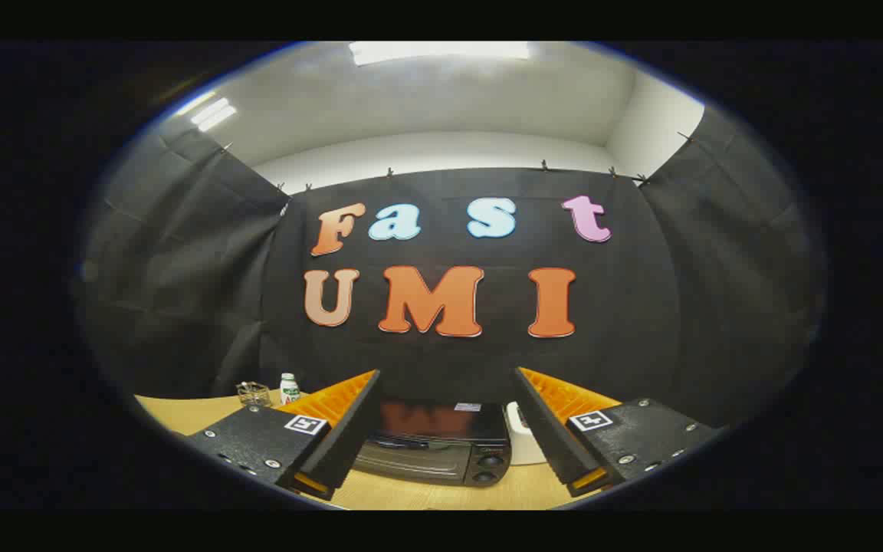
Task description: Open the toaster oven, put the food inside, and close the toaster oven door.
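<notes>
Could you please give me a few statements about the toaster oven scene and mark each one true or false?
1. The toaster oven door is shut. True.
2. The hand-held gripper is clamped on the oven's handle. False: its fingers stand wide apart, holding nothing, with the oven beyond them.
3. A small white bottle with a green label stands on the wooden table, beside a clear glass container. True.
4. The oven's two knobs sit on the side of its front nearer the bottle. False: they sit on the opposite side, nearer the white object beside the oven.
5. A white object stands right beside the oven. True.
</notes>
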`<state>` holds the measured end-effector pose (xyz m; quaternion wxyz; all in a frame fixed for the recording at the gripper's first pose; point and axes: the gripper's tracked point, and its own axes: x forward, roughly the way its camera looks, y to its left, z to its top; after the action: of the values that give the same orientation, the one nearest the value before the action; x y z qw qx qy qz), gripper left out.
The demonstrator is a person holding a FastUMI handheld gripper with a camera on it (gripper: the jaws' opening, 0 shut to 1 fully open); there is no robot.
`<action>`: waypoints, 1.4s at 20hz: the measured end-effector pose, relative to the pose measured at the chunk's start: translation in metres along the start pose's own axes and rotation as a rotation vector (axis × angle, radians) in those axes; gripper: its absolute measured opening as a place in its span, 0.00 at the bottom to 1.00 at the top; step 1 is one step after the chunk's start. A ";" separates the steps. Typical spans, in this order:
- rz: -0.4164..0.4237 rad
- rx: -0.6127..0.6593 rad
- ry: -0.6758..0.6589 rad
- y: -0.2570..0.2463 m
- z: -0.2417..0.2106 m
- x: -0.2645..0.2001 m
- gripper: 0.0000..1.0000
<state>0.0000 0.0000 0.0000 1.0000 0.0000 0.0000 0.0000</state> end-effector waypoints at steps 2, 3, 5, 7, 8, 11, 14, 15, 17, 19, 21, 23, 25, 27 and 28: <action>0.006 -0.005 0.002 0.002 -0.002 -0.001 0.99; 0.008 -0.004 0.003 0.003 -0.001 -0.001 0.99; 0.011 -0.001 -0.003 0.003 0.002 -0.003 0.99; 0.012 0.004 -0.006 0.001 0.003 -0.004 0.99; 0.010 0.006 -0.008 0.000 0.002 -0.005 0.99; 0.006 0.008 -0.009 -0.002 0.003 -0.006 0.99; 0.009 0.011 -0.012 -0.001 0.004 -0.007 0.99; 0.007 0.012 -0.012 -0.002 0.004 -0.007 0.99; 0.008 0.018 -0.009 0.000 0.003 -0.005 0.99; 0.008 0.022 -0.008 0.002 0.000 -0.004 0.99; 0.012 0.020 0.006 0.008 -0.009 0.000 0.99; 0.023 0.018 0.030 0.017 -0.021 0.006 0.99; 0.039 0.021 0.057 0.028 -0.036 0.012 0.99; 0.067 0.007 0.079 0.042 -0.050 0.020 0.99; 0.074 -0.004 0.085 0.047 -0.058 0.027 0.99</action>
<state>0.0265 0.0471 -0.0582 0.9984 -0.0018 0.0423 0.0368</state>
